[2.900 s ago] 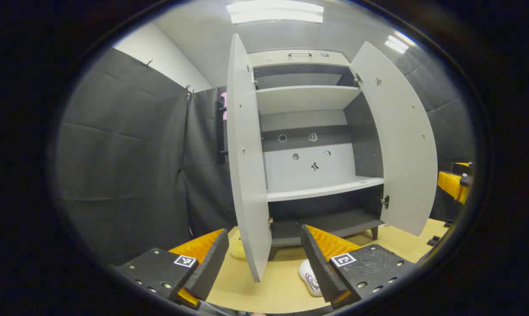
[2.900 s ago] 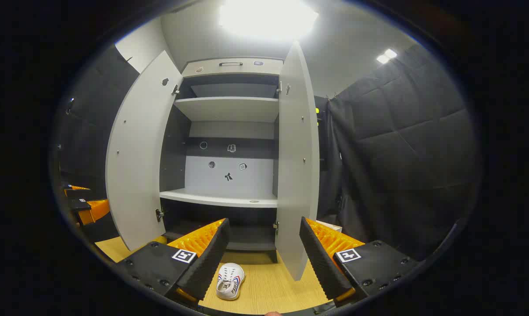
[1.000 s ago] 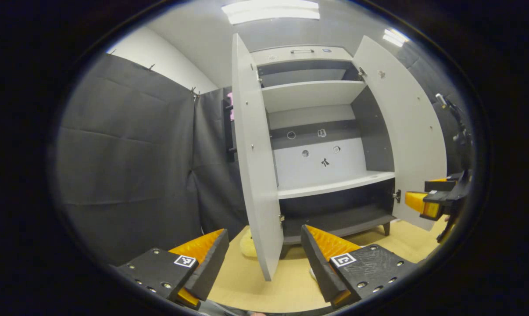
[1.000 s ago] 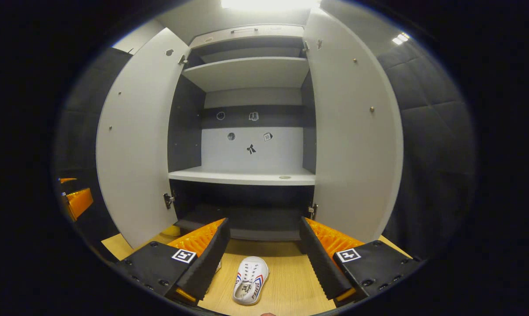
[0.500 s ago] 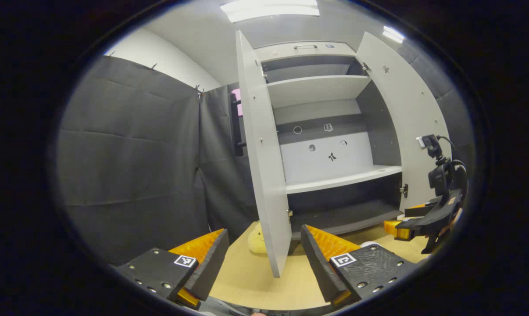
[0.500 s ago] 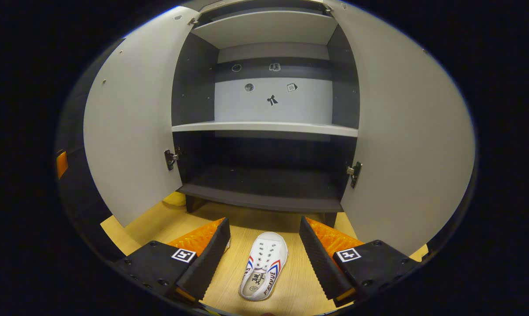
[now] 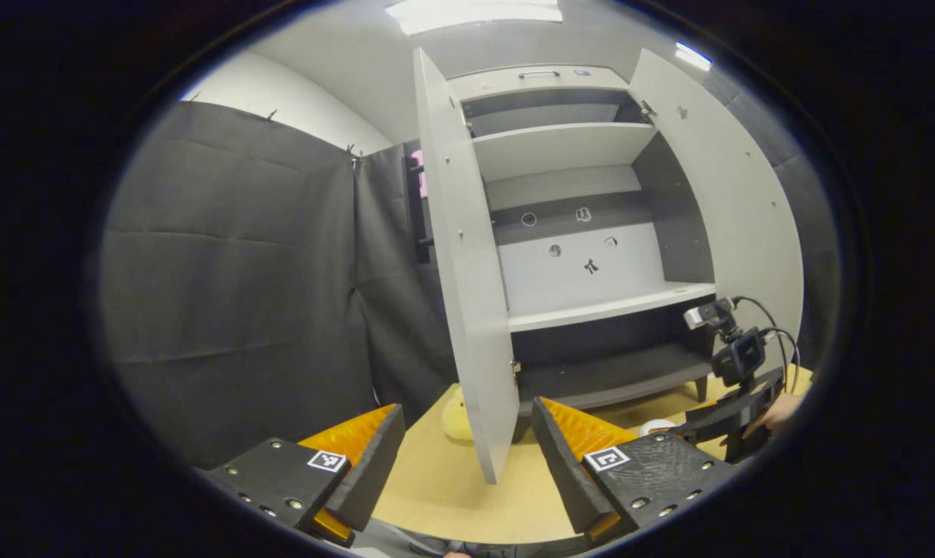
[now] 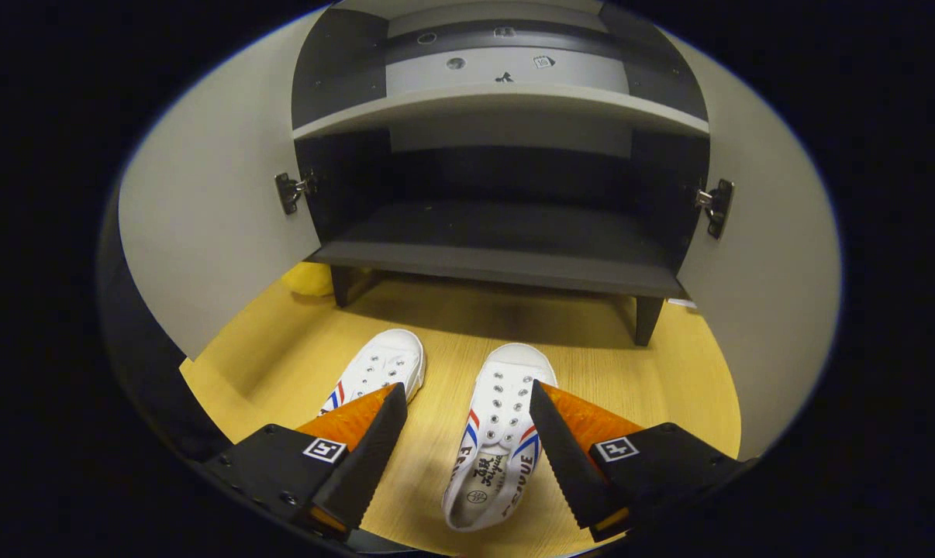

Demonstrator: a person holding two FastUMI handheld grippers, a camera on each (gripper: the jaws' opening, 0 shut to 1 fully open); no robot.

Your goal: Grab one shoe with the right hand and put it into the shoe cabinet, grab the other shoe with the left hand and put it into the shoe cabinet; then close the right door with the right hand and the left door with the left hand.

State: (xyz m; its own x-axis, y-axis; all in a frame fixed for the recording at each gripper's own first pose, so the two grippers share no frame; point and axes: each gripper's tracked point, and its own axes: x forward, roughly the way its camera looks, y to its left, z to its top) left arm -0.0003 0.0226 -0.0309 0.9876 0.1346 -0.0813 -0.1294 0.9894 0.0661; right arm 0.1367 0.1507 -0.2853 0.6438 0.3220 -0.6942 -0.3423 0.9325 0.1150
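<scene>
in the right gripper view the right gripper (image 8: pixel 467 434) sits at the bottom of the frame with its jaws spread wide, hanging over two white shoes on the wooden floor (image 8: pixel 669 403). the right shoe (image 8: pixel 498 434) lies at lower centre, between the two fingers and partly under the right one, toe pointing up the frame toward the shoe cabinet (image 8: pixel 498 256); whether the fingers touch it cannot be told. the left shoe (image 8: pixel 378 368) lies just beside it at lower left, its heel hidden behind the left finger. the cabinet's dark bottom shelf (image 8: pixel 514 232) spans the middle of the frame, with the left door (image 8: pixel 204 232) and the right door (image 8: pixel 770 271) swung open at either side. a yellow object (image 8: pixel 308 279) rests on the floor under the left door.

in the left gripper view the left gripper (image 7: pixel 467 457) is at the bottom, jaws spread and holding nothing, facing the edge of the open left door at centre. the other gripper, with a hand (image 7: pixel 774 411) on it, is low at the right edge of the frame.
</scene>
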